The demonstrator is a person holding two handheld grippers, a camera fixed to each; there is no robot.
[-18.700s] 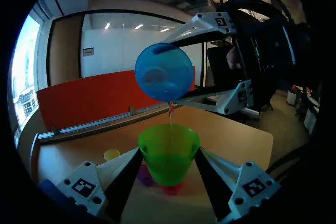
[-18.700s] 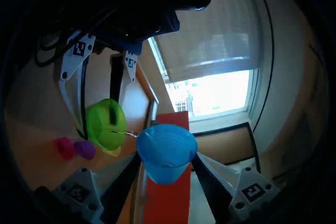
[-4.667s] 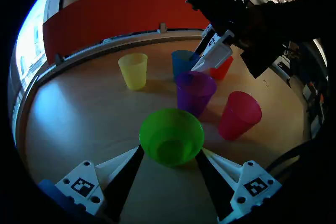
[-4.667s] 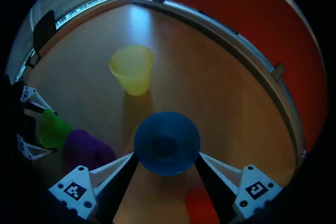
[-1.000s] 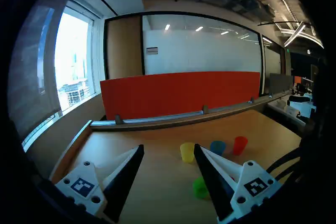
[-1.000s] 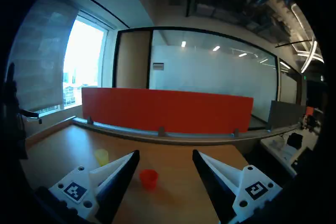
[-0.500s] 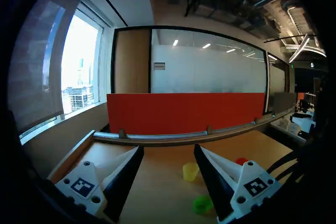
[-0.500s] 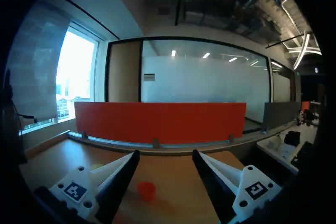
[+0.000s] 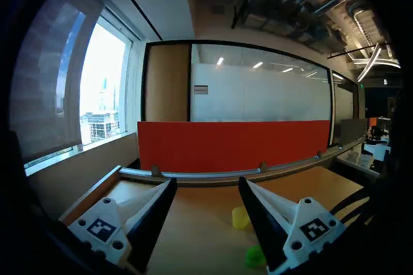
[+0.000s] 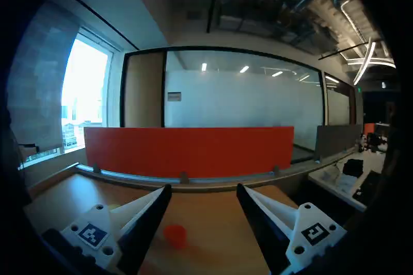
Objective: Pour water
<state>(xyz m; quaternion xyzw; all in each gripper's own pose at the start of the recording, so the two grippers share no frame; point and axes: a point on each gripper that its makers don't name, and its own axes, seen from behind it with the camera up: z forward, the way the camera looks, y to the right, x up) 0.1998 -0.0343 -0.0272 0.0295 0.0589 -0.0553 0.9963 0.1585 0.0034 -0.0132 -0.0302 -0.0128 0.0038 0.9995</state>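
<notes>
Left gripper view: my left hand-held gripper (image 9: 206,179) looks across the pale wooden bench (image 9: 201,233), its two white fingers spread apart with nothing between them. Beyond the fingers a translucent yellow plastic cup (image 9: 240,217) stands upright on the bench. Nearer to me and a little to its right, a translucent green plastic cup (image 9: 254,256) is partly hidden behind the right-hand finger. Whether either cup holds water cannot be told at this size. Behind the bench runs a long orange-red partition panel (image 9: 232,143) on a grey rail, with a frosted glass wall (image 9: 258,94) beyond it and a bright window (image 9: 100,104) at the left. Right gripper view: my right hand-held gripper (image 10: 203,187) likewise has its fingers apart, clamped on nothing, and faces over the bench (image 10: 217,246). A small red plastic cup (image 10: 175,235) stands upright on the bench, seen in the gap close to the left-hand finger and beyond both fingertips. Its contents cannot be made out. The orange-red partition panel (image 10: 191,156) closes the far edge of the bench, and a second desk (image 10: 335,174) lies off to the right.
</notes>
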